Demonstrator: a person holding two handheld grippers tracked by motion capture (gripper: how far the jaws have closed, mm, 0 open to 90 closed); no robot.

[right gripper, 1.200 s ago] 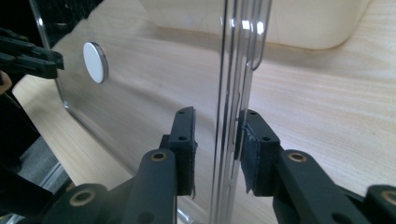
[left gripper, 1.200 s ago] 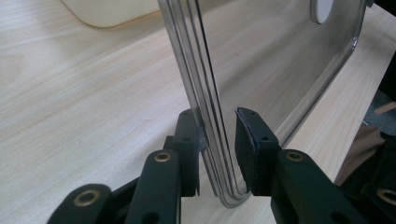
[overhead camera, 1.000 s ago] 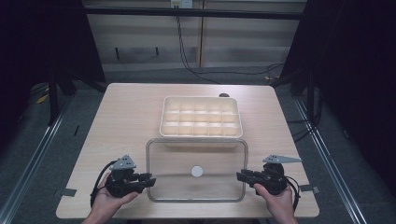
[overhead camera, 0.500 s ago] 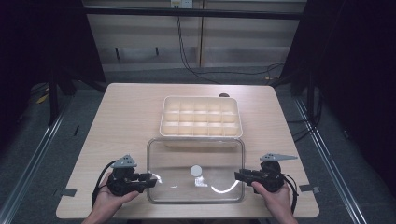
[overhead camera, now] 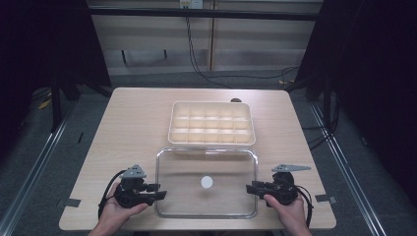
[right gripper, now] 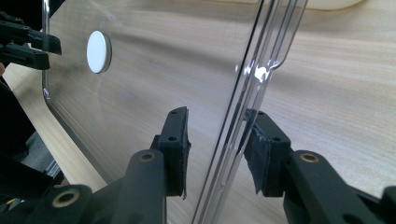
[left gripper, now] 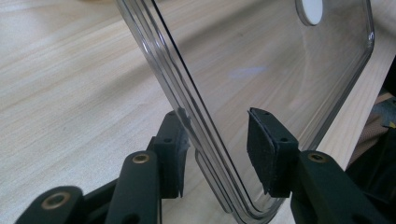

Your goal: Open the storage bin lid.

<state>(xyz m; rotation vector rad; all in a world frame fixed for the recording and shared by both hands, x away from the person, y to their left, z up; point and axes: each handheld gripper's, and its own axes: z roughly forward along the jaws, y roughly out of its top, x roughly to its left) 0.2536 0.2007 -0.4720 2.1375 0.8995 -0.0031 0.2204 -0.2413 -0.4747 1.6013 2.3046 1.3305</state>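
The lid [overhead camera: 206, 167] lies flat on the table [overhead camera: 128, 118], near its front edge; the compartment tray [overhead camera: 212, 123] sits directly behind it, its front rim just beside the lid's rear edge; the left gripper [overhead camera: 158, 191] stands at the lid's left edge, the right gripper [overhead camera: 250, 189] at its right edge; each edge runs between open jaws; a round disc [overhead camera: 207, 182] sits at the lid's centre.

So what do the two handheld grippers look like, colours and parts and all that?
Both the left gripper and the right gripper are black, each with a grey three-cornered plate on top and a black cable trailing back by the hand. The jaws are two black bars with brass-coloured pivot rivets and flat black rubbery pads fixed with small screws.
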